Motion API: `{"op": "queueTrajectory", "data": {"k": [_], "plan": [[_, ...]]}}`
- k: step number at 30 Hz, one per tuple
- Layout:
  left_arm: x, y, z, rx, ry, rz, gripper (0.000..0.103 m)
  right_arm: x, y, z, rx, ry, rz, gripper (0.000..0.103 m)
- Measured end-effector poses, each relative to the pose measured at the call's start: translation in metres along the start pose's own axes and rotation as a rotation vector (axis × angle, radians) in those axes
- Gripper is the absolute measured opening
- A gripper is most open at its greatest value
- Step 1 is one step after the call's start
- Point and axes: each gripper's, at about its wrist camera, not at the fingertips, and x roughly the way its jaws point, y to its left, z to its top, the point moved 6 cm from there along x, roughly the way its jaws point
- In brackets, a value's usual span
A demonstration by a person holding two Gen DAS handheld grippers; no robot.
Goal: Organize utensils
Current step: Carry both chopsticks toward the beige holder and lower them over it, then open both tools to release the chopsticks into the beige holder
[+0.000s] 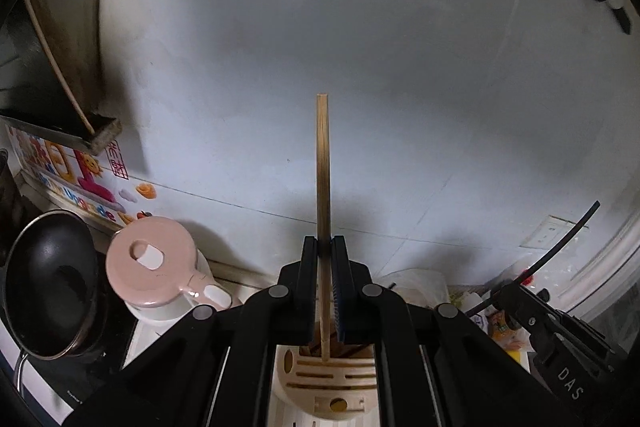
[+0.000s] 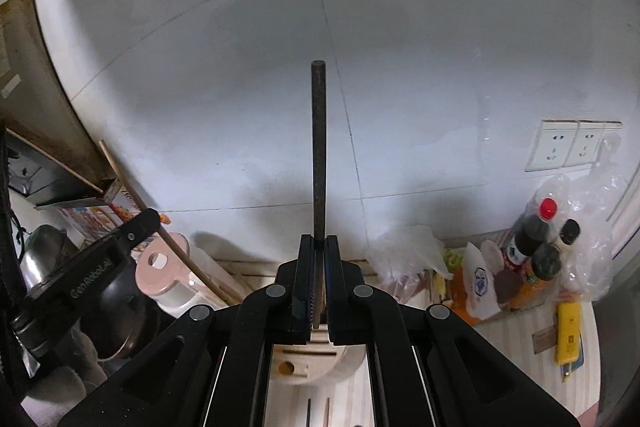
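Left wrist, left tool clamps bamboo chopstick, bare wall beyond.

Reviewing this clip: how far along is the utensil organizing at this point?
Midway. In hand: the left gripper is shut on a light wooden chopstick, the right gripper on a dark chopstick, both above the slotted wooden holder. Left to do: neither stick is seated in a slot, and two more sticks lie on the striped mat. Nothing finished is clearly visible.

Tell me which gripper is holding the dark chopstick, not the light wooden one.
The right gripper: its dark chopstick is near black, while the left gripper clamps the pale bamboo chopstick.
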Motion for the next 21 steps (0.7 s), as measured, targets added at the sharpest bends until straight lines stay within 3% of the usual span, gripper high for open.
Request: {"op": "queueTrajectory", "data": {"k": [12,21], "plan": [[0.051,0.003,-0.015,0.013,0.067,0.023,0.004,0.065,-0.009,-0.009,0.019,0.103,-0.002,0.005],[0.066,0.006,-0.026,0.009,0.101,0.026,0.004,0.080,-0.015,-0.021,0.027,0.139,-0.002,0.005]]}}
